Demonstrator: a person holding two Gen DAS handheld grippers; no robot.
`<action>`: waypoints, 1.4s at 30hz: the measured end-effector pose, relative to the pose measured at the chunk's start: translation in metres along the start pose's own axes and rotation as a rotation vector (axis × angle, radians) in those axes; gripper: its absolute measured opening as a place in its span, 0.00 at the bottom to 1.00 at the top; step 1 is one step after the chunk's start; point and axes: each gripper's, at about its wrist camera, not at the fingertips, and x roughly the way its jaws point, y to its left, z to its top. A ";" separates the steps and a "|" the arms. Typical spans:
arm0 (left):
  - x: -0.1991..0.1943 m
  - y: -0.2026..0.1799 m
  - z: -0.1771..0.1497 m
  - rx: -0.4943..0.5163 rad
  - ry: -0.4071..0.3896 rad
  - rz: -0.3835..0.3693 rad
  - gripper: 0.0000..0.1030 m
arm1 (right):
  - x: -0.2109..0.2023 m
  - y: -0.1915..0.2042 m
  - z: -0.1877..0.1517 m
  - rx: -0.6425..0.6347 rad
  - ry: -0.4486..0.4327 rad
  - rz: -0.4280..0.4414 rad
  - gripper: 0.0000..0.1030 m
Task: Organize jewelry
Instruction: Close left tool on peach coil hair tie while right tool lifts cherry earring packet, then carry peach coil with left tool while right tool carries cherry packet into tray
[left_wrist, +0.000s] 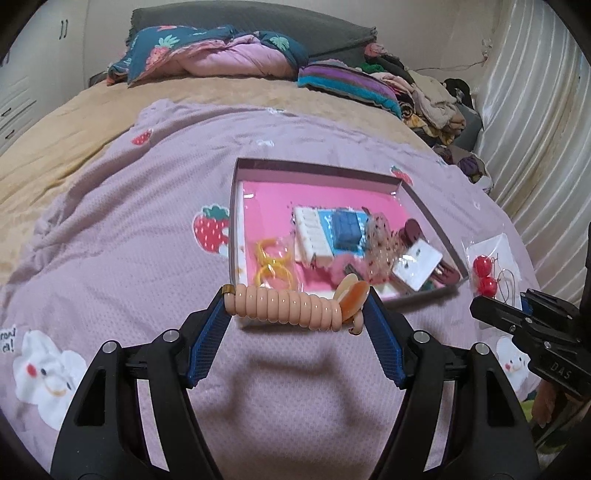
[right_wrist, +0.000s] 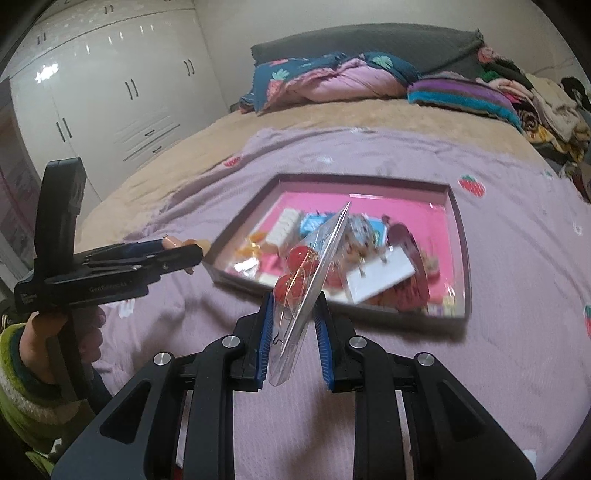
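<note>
while the open box with its pink floor lay on the purple blanket, the left gripper was clamped on a peach coil hair tie just in front of it, and the right gripper pinched a clear packet of red earrings.

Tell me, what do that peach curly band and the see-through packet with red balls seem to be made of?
The spiral hair tie, held across the left gripper, looks like smooth glossy plastic: its coils catch highlights. The packet in the right gripper looks like thin clear plastic film, stiff enough to stand; the red beads inside shine like glass or plastic.
</note>
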 end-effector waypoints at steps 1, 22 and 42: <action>0.000 0.000 0.004 0.001 -0.005 -0.001 0.61 | 0.000 0.001 0.002 -0.003 -0.005 0.000 0.21; 0.035 -0.004 0.052 0.009 -0.015 0.004 0.61 | 0.050 -0.035 0.037 0.020 0.025 -0.064 0.21; 0.082 0.003 0.046 0.019 0.080 0.032 0.61 | 0.088 -0.041 0.022 0.038 0.127 -0.076 0.31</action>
